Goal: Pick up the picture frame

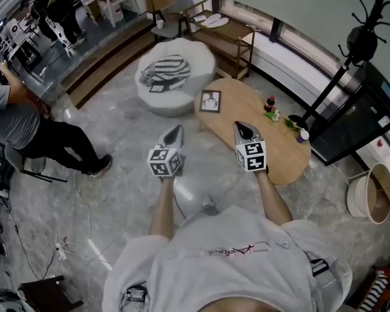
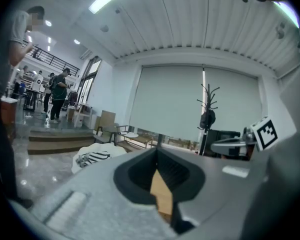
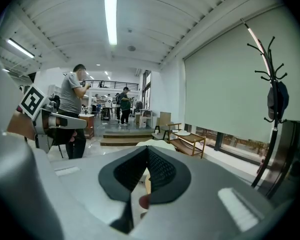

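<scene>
The picture frame (image 1: pixel 210 101) stands upright near the far left end of the oval wooden table (image 1: pixel 283 161), dark-rimmed with a pale print. My left gripper (image 1: pixel 177 130) is shut and empty, held in the air over the floor to the left of the table. My right gripper (image 1: pixel 242 127) is also shut and empty, hovering over the table's near part, short of the frame. In the left gripper view the jaws meet at their tips (image 2: pixel 157 151) with the table wood showing below them. In the right gripper view the jaws meet (image 3: pixel 147 149) the same way.
A white pouf (image 1: pixel 175 77) with a striped cloth sits beyond the table. On the table are a small bottle (image 1: pixel 270 103), green items and a cup (image 1: pixel 302 136). A coat stand (image 1: pixel 351 57), a dark cabinet, a wooden bench (image 1: pixel 227 34) and a round basket (image 1: pixel 370 194) stand right. A person (image 1: pixel 26 125) stands left.
</scene>
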Demonstrator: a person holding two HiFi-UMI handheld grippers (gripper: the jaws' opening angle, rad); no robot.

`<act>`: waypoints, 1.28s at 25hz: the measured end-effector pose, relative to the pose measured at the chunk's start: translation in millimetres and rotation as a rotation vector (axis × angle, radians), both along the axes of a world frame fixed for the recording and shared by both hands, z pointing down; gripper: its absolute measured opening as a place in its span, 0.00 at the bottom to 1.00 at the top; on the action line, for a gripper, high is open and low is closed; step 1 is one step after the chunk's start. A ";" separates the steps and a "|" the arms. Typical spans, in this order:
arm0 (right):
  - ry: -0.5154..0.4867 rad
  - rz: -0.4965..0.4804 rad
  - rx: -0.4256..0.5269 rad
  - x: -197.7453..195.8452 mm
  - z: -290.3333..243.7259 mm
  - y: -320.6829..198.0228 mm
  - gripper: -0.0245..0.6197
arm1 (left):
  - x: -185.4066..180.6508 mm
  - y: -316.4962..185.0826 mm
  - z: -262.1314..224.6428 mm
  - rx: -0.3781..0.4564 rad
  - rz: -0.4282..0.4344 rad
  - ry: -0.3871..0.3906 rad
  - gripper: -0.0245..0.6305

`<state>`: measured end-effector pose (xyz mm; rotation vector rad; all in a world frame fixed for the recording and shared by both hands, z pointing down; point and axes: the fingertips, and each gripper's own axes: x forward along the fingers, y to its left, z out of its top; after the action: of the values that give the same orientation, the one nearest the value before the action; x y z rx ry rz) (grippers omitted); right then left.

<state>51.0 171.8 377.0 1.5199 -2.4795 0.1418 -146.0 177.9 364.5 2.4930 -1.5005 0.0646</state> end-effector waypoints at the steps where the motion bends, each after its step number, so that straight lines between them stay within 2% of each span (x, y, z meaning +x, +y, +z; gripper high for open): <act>1: 0.002 -0.001 -0.001 -3.8 -0.4 -9.1 0.05 | -4.0 -9.4 -0.9 0.000 -0.001 0.001 0.04; 13: 0.014 0.006 0.002 -47.0 -2.7 -101.8 0.05 | -48.9 -105.2 -5.0 0.008 0.006 -0.001 0.04; 20: 0.010 0.029 -0.004 -54.0 3.1 -140.8 0.05 | -55.4 -146.3 4.0 -0.008 0.031 -0.014 0.04; 32: 0.010 0.063 -0.031 -56.0 22.9 -172.5 0.05 | -56.5 -189.9 17.0 -0.024 0.066 -0.014 0.04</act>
<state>-5.0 -0.7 399.9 1.5828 -2.4111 0.1818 -202.6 -12.0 381.5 2.5282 -1.4137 0.1103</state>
